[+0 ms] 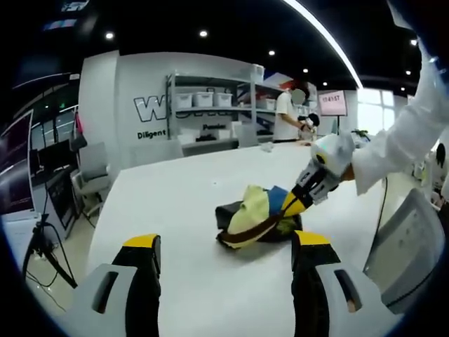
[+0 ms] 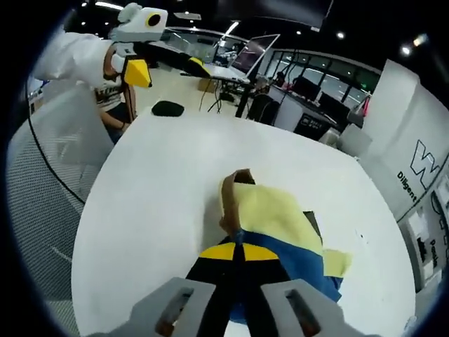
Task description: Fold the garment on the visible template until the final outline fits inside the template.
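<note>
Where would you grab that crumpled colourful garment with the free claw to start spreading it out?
Probably the brown-trimmed edge of the garment facing the left claw, approached low across the table. That edge lies loose and exposed, while the right claw already pinches the far side.

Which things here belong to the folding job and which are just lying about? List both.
Job:
- garment, bunched on the white table
- right claw, shut on the garment
- left claw, open, held back from it

Lying about:
- shelf unit with bins
- black pad at the table's far edge
- laptop
</note>
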